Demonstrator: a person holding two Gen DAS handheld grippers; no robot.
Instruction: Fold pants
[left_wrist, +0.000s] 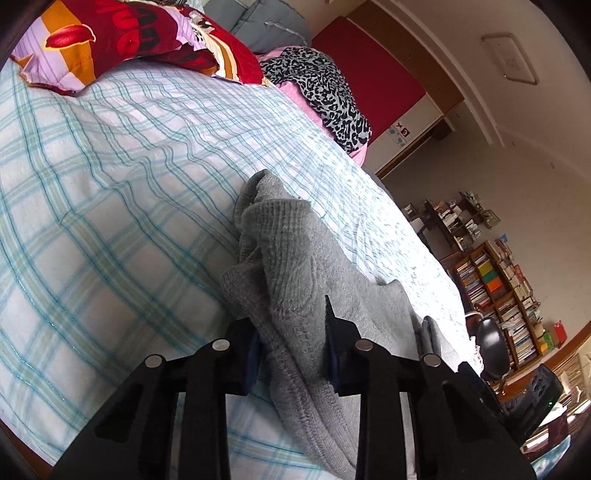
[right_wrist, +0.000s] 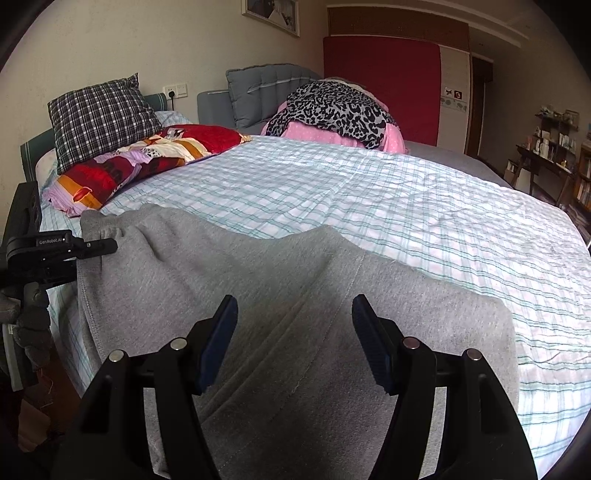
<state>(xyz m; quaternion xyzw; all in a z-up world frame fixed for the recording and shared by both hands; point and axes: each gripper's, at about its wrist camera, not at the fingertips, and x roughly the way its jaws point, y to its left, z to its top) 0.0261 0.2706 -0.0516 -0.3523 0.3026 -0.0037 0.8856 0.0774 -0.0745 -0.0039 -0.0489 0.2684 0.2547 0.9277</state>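
Bed (right_wrist: 369, 199): checked sheet in white and pale green covers it; it carries everything in play, and its far half lies bare of the work.
Pants (right_wrist: 229, 295): grey knit sweatpants spread along the bed's near edge, reaching from the near left corner across to past the middle; a soft hump stands up in the cloth near its far border.
Pillows: a red-and-purple patterned one (right_wrist: 147, 155) and a dark plaid one (right_wrist: 99, 118) sit at the bed's far left corner; a leopard-print cloth (right_wrist: 332, 110) on pink lies at the far edge, well apart from the pants.
Left gripper (left_wrist: 293, 339): jaws drawn in narrow, pinching a thick bunched ridge of the pants (left_wrist: 295, 280) at their left end by the bed's near left corner.
Right gripper (right_wrist: 293, 332): jaws standing wide, nothing between the pads, hanging just above the flat middle of the pants.
Step in hand: judged to be the start of a fold, one end seized, the other hand not yet gripping.
Next move calls for: the right jaws to sink onto a matching edge and close, then both hands to lift and carry the cloth over evenly, so the hump flattens instead of being creased in.
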